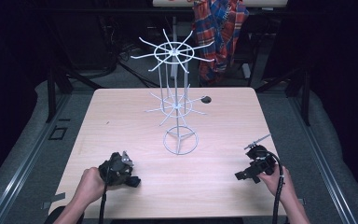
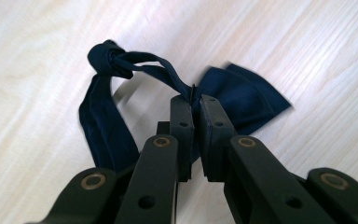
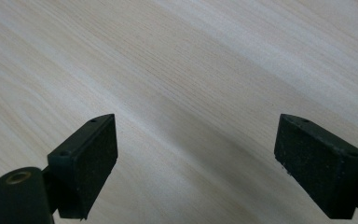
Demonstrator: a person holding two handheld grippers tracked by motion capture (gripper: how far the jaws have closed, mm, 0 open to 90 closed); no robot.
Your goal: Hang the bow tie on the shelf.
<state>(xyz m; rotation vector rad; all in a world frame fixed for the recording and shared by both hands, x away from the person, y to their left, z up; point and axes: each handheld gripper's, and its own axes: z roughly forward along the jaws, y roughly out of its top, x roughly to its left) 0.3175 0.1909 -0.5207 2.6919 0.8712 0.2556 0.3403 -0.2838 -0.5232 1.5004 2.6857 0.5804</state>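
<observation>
A dark blue cloth band with a knot at one end lies on the pale wooden table. My left gripper is shut on a thin strand of it, pads pressed together with the cloth pinched between them. In the high view the left gripper sits low at the table's front left, with the dark cloth bunched at its tip. My right gripper hovers open over bare wood with nothing between its pads; in the high view the right gripper is at the front right.
A white wire rack with two tiers of radiating hooks and a ring base stands at the table's middle. A small dark hole lies behind it. A plaid shirt hangs beyond the far edge.
</observation>
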